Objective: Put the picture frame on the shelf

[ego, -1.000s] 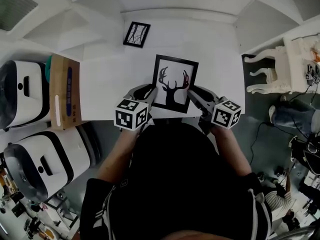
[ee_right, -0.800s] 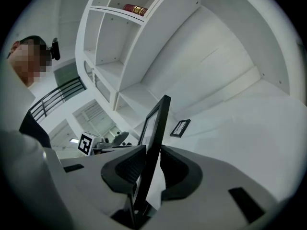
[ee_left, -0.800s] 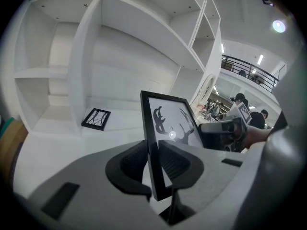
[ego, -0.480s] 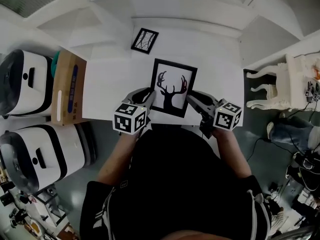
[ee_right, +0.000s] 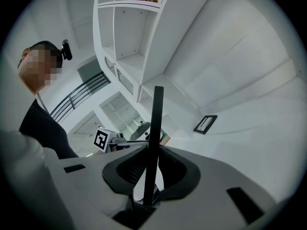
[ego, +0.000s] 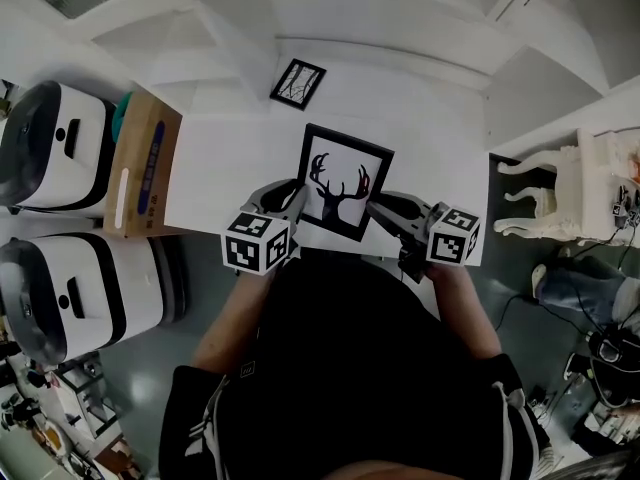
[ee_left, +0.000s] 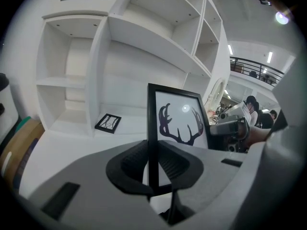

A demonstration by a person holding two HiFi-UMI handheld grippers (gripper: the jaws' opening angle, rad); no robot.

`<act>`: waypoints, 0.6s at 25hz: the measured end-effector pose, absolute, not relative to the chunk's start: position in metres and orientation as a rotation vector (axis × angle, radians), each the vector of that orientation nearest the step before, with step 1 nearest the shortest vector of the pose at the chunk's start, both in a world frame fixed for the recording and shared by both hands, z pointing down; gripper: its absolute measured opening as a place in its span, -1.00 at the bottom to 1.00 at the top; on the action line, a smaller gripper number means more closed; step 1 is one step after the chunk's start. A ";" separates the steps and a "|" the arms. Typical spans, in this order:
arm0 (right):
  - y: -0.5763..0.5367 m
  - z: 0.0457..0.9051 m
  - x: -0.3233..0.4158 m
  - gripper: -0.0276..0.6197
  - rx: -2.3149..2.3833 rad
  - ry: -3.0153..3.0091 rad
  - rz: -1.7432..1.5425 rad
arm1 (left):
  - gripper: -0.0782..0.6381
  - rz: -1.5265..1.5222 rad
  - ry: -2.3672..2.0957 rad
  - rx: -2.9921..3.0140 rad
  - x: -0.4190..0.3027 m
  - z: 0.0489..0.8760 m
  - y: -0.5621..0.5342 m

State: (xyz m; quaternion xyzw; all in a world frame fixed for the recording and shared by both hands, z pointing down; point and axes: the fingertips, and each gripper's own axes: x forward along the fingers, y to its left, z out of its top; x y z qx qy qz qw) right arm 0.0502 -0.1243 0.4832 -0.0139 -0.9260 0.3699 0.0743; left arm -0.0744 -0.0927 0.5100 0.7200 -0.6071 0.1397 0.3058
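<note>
Frame [ego: 340, 194] with the antler print is sitting mid-picture in the head view, pinched from both sides and tipping toward upright. In the left gripper view it is standing nearly vertical against the shelf behind. The left gripper [ego: 287, 198] is clamping its left edge, with the pads pressing on the black moulding from either side. The right gripper [ego: 380, 208] is taking the right edge. Its jaws have just been closing, the moulding is running straight up between them, and the pads are looking to be on it now. Whether the bottom edge is clearing the white top [ego: 215, 153] I cannot tell, since the jaws are covering it.

So the pick-up is looking done or all but done, while the carry and the placing are yet to come. The shelf [ego: 420, 38], filling the upper part of the head view, is showing open white bays, and none is holding this frame. By my reading, what is remaining is carrying it over the top, choosing a bay, standing it there, and letting go with both grippers.

Further out, a small frame [ego: 298, 83] is lying flat above the big one, near the shelf's foot. A box [ego: 140, 163] and two white machines [ego: 55, 148] are sitting at the left edge, and a white chair [ego: 555, 193] is standing at the right.
</note>
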 end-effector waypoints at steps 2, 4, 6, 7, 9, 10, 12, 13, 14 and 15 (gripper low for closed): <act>-0.124 0.481 0.052 -0.67 -0.069 -2.785 1.108 | -0.58 0.368 -1.614 1.907 -0.071 0.508 -0.092; -0.123 0.481 0.055 -0.67 -0.083 -2.786 1.102 | -0.58 0.367 -1.623 1.906 -0.069 0.508 -0.091; -0.123 0.482 0.056 -0.67 -0.097 -2.784 1.105 | -0.58 0.365 -1.628 1.903 -0.067 0.509 -0.091; -0.122 0.482 0.057 -0.68 -0.109 -2.783 1.112 | -0.58 0.363 -1.629 1.902 -0.066 0.509 -0.091; -0.120 0.480 0.059 -0.68 -0.145 -2.781 1.126 | -0.58 0.360 -1.631 1.900 -0.064 0.509 -0.091; -0.118 0.480 0.060 -0.68 -0.159 -2.778 1.129 | -0.58 0.359 -1.633 1.899 -0.062 0.509 -0.090; -0.118 0.478 0.062 -0.68 -0.166 -2.771 1.120 | -0.58 0.357 -1.641 1.899 -0.060 0.508 -0.090; -0.118 0.478 0.062 -0.68 -0.166 -2.771 1.106 | -0.58 0.356 -1.646 1.899 -0.060 0.508 -0.090; -0.119 0.477 0.062 -0.68 -0.165 -2.772 1.087 | -0.58 0.354 -1.652 1.900 -0.060 0.507 -0.091; -0.119 0.477 0.061 -0.68 -0.165 -2.776 1.067 | -0.58 0.352 -1.657 1.901 -0.060 0.506 -0.091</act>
